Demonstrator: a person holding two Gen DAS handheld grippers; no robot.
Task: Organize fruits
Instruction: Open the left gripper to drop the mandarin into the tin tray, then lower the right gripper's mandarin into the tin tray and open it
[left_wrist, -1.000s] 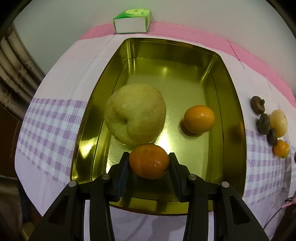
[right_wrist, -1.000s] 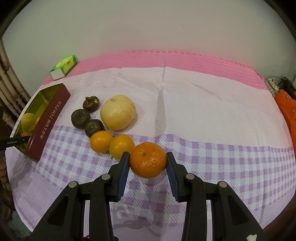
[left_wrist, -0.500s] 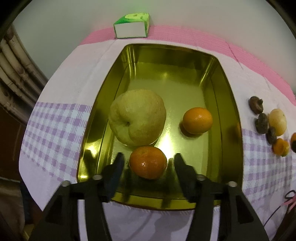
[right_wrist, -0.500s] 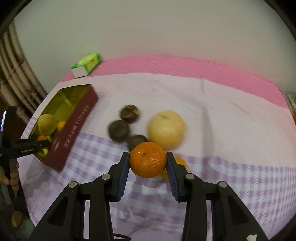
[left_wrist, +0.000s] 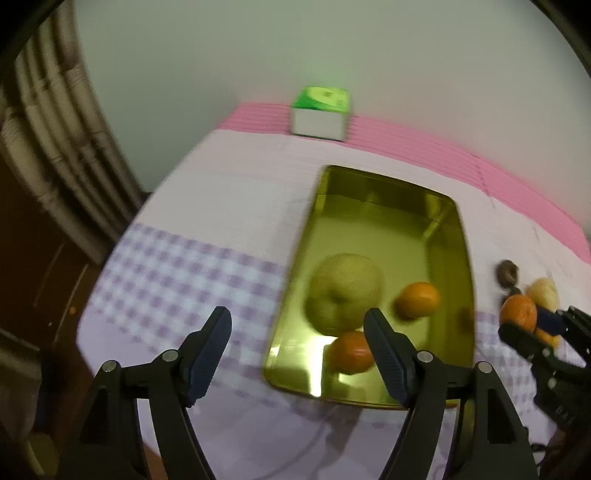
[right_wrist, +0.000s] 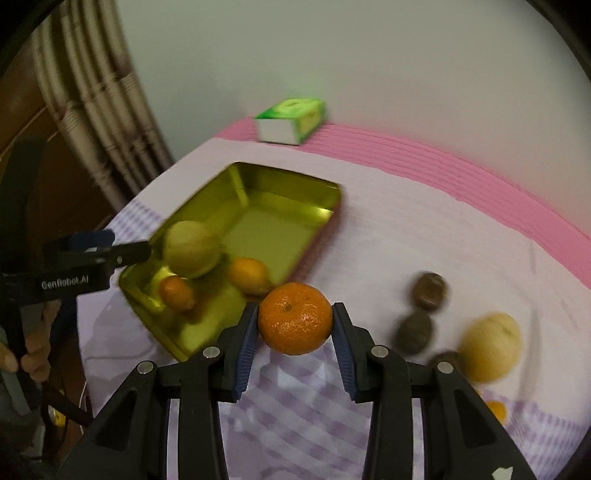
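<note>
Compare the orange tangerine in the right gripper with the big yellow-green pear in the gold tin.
The orange tangerine is clamped in the right gripper, above the cloth; the big yellow-green pear rests inside the gold metal tin. The tangerine is smaller and bright orange; the pear is bulkier and pale yellow-green. Both are roundish whole fruits.
</note>
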